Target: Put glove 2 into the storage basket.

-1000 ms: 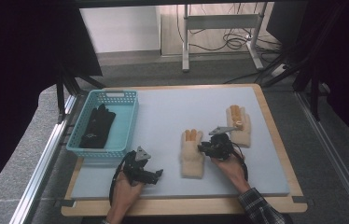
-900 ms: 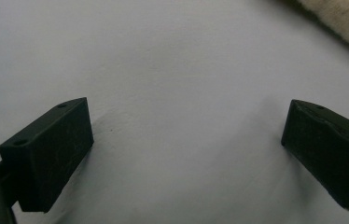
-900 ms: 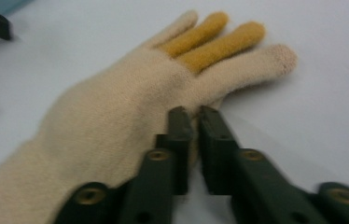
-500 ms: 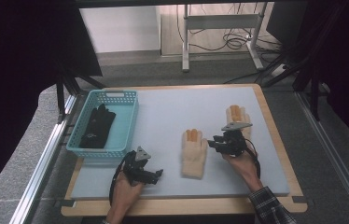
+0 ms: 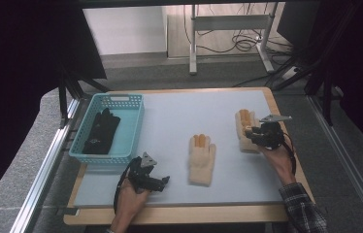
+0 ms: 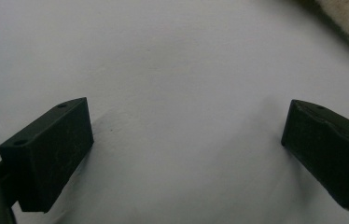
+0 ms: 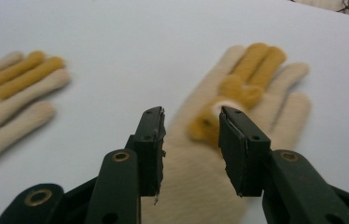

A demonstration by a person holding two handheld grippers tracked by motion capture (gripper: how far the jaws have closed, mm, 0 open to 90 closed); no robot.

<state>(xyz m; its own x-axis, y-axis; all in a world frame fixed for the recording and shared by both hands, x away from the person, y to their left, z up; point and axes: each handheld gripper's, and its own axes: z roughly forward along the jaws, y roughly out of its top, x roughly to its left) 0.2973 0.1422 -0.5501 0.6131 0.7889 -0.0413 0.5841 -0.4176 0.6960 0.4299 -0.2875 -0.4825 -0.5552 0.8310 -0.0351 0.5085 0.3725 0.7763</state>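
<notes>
Over at the left side of the pale table top (image 5: 170,116) sits a turquoise basket (image 5: 132,127), and inside it lies a black glove (image 5: 101,131), flat on the basket floor. Just below and to the right of the basket, near the front edge, the person's left hand (image 5: 130,200) holds the left gripper (image 5: 164,180) low over the bare surface. In the left gripper view its two black jaws stand wide apart with nothing but white table between them; a bit of cream knit shows at the top right corner of that view.

Next, around the middle of the table, a cream glove with orange fingers (image 5: 202,158) lies flat, fingers pointing away from the person, touched by neither gripper.

Further right, a second cream and orange glove (image 5: 245,127) lies near the table's right edge. The right hand (image 5: 279,158) brings the right gripper (image 5: 252,133) over its cuff end. In the right gripper view (image 7: 191,140) the jaws are parted by a narrow gap, one on each side of the glove's palm, with an orange patch just ahead of them. I cannot tell whether any knit is pinched between them; they do not look closed on it.
</notes>
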